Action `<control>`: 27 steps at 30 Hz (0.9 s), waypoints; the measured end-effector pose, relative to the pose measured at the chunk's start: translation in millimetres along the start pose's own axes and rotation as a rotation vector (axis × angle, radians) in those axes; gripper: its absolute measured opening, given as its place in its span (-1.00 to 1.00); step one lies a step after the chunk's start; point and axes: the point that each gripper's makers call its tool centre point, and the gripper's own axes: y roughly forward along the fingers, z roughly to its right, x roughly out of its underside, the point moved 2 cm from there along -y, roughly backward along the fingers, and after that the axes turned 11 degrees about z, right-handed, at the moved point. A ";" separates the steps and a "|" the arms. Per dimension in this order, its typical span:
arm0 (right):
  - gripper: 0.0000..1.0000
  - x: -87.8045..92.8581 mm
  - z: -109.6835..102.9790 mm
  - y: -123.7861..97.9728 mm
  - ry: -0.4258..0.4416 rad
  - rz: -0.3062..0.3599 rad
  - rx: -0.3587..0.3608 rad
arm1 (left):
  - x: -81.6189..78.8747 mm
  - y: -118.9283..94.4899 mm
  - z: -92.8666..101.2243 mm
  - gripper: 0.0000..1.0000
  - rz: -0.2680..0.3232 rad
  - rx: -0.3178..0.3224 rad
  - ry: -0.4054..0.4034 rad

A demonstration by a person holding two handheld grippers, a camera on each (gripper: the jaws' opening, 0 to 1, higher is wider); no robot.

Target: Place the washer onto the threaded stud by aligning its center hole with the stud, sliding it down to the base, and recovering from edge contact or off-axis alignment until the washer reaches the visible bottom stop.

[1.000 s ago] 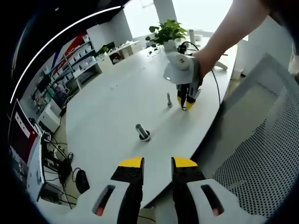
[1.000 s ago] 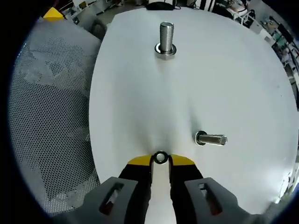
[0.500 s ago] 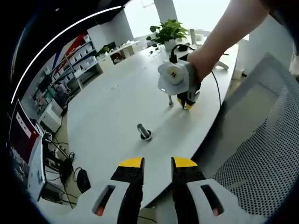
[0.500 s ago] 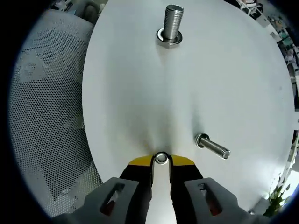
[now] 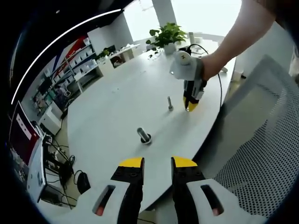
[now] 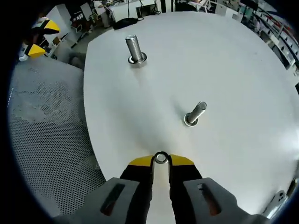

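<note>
A small steel washer [image 6: 160, 157] is pinched between the yellow tips of my right gripper [image 6: 160, 159], which is shut on it above the white table [image 6: 224, 70]. A thin threaded stud [image 6: 194, 114] stands just ahead and to the right of the washer; a thicker stud [image 6: 134, 49] with a nut at its base stands farther off. In the left gripper view a hand holds the right gripper [image 5: 190, 105] just right of the thin stud [image 5: 170, 103], with the thick stud [image 5: 143, 135] nearer me. My left gripper [image 5: 156, 163] hangs off the table's near edge, slightly open, holding nothing.
A grey mesh chair [image 6: 42, 130] stands against the table edge on the left of the right gripper view and shows as a mesh chair [image 5: 261, 140] in the left gripper view. A potted plant [image 5: 167, 35] and a cable lie at the table's far end. Shelves [image 5: 70, 65] line the wall.
The right gripper has lifted and tilted back with the washer, moving from over the thin stud to its right side. The left gripper has held still.
</note>
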 end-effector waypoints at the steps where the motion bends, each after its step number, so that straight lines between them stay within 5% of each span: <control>1: -0.73 -6.4 1.8 -3.0 0.005 0.023 0.010 | -0.8 -0.4 -0.1 -0.58 0.003 -0.002 -0.001; 18: -0.73 -48.0 25.3 -25.9 -0.072 0.112 0.102 | -3.7 -0.8 -0.7 -0.59 0.018 -0.004 0.007; 22: -0.73 -56.5 24.8 -32.0 -0.220 0.130 0.126 | -3.6 -1.2 -1.1 -0.59 0.018 -0.008 0.011; 27: -0.73 -66.0 18.8 -27.1 -0.218 0.147 0.101 | -3.8 -1.4 -2.7 -0.59 0.020 -0.016 0.010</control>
